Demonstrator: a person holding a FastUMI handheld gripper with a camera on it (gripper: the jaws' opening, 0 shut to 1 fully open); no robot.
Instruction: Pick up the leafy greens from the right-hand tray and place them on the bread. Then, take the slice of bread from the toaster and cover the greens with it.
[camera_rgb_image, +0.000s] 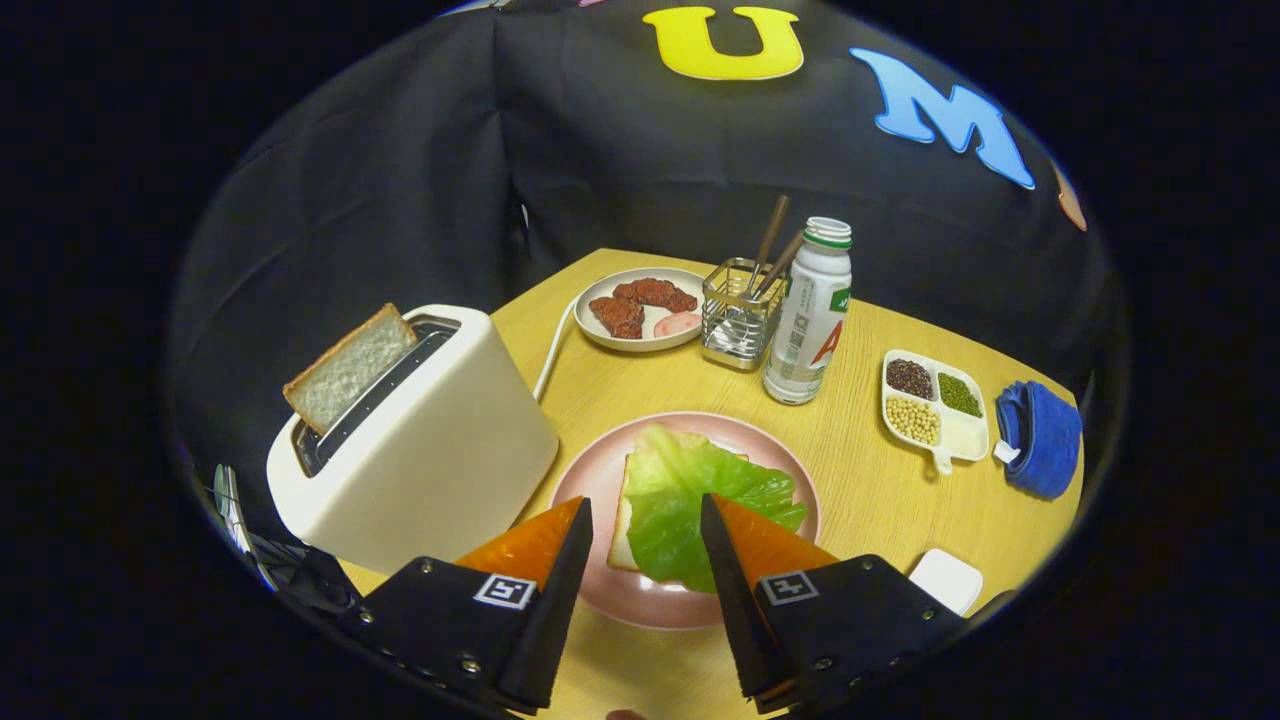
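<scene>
Your gripper (645, 525) hangs with its fingers spread apart and nothing between them; through the gap you look down on the leafy greens (700, 490). The greens already lie where the task wants them, draped across the bread (628, 520), of which only a pale strip shows along the left side of the leaf. Both rest on the pink plate (600, 480), just ahead of your fingertips, so the wide stance fits a tool that has no hold to keep here.

To the near left stands the toaster (430, 450), and the slice of bread (350, 365) juts from its far slot, tilted and well clear of the body, which leaves you bare faces to pinch. By the look of it the cover slice is what remains, and reaching it means swinging left and up from the plate.

Farther off, a bottle (808, 315) and a wire utensil holder (740, 310) stand beyond the plate, with a dish of meat (640, 310) to their left. On the far right sits a divided tray of beans (935, 405) beside a blue cloth (1045, 440). All of it lies well away from the line to the toaster.
</scene>
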